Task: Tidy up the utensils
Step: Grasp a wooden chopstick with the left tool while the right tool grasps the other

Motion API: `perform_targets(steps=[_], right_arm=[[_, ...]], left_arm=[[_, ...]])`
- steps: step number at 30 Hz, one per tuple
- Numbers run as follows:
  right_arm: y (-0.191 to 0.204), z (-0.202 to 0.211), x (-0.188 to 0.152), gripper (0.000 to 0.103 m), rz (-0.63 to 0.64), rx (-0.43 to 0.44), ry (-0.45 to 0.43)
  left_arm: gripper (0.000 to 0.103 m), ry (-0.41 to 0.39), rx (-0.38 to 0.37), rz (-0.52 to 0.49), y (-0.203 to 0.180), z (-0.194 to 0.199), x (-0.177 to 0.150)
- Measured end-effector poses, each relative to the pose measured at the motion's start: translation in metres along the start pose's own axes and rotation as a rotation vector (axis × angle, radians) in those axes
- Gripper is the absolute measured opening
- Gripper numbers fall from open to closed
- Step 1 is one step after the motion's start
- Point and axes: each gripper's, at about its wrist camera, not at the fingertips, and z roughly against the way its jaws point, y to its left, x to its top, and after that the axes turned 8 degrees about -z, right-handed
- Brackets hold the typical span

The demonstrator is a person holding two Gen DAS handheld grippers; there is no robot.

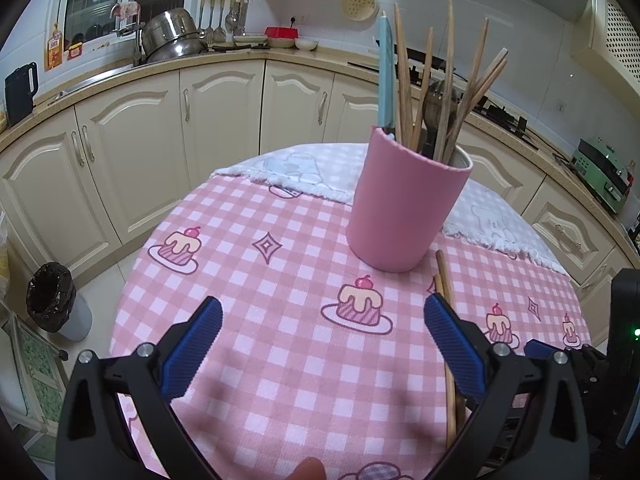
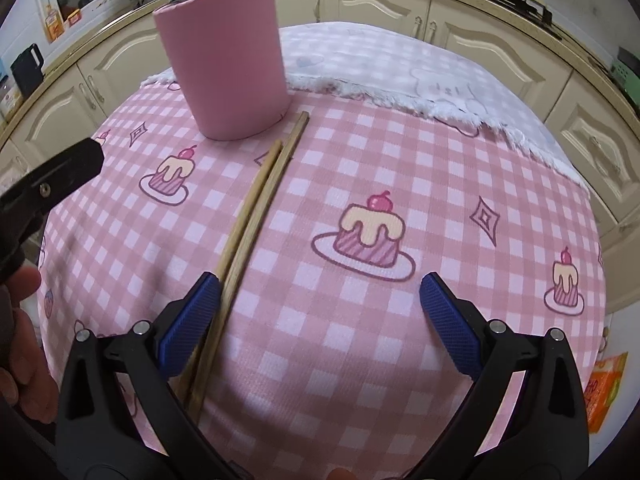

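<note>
The two loose chopsticks (image 2: 256,208) you are dealing with lie side by side on the pink checked tablecloth (image 2: 360,344), touching along most of their length, with their far ends just beside the base of the pink cup (image 2: 224,60) and their near ends running under the left finger of your right gripper (image 2: 318,304). That gripper's jaws stand wide apart, holding nothing, and hang low over the cloth; its blue left pad sits right over the chopsticks, though you cannot tell whether it touches them. The cup stands upright near the seam where the pink cloth meets a white fringed towel (image 2: 440,92), and it is already packed: several wooden chopsticks (image 1: 440,80), a light blue handle (image 1: 386,76) and a dark spoon or fork (image 1: 434,108) poke up out of it. From your left gripper (image 1: 322,320), whose jaws are likewise spread wide and empty, the same pair of chopsticks (image 1: 446,280) shows on the right, passing behind its right finger, with the cup straight ahead and a little to the right. Beyond the table you have cream kitchen cabinets (image 1: 132,136), steel pots (image 1: 172,36) stacked by the sink, hanging ladles (image 1: 220,20) on the wall, and a bin with a black liner (image 1: 52,300) on the floor to the left.
</note>
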Motion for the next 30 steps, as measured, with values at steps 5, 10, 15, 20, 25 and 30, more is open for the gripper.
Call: perform_targets(steps=[5, 10, 15, 20, 25, 30], right_arm=[[-0.003, 0.001, -0.002, 0.097, 0.001, 0.004, 0.007], [0.012, -0.003, -0.004, 0.097, 0.067, -0.023, -0.001], [-0.004, 0.0, -0.004, 0.097, 0.086, -0.019, 0.0], [-0.034, 0.0, 0.004, 0.097, 0.081, -0.022, 0.006], [-0.039, -0.004, 0.012, 0.097, 0.168, 0.019, -0.007], [-0.042, -0.007, 0.016, 0.097, 0.227, 0.056, -0.032]], left_arm=[[0.099, 0.009, -0.008, -0.01, -0.004, -0.004, 0.0], [0.099, 0.033, -0.022, -0.032, -0.014, -0.011, 0.001], [0.099, 0.082, -0.048, -0.053, -0.023, -0.021, 0.001], [0.099, 0.13, -0.08, -0.128, -0.045, -0.035, 0.0], [0.098, 0.206, -0.096, -0.19, -0.063, -0.057, -0.003], [0.086, 0.254, -0.084, -0.28, -0.081, -0.071, -0.003]])
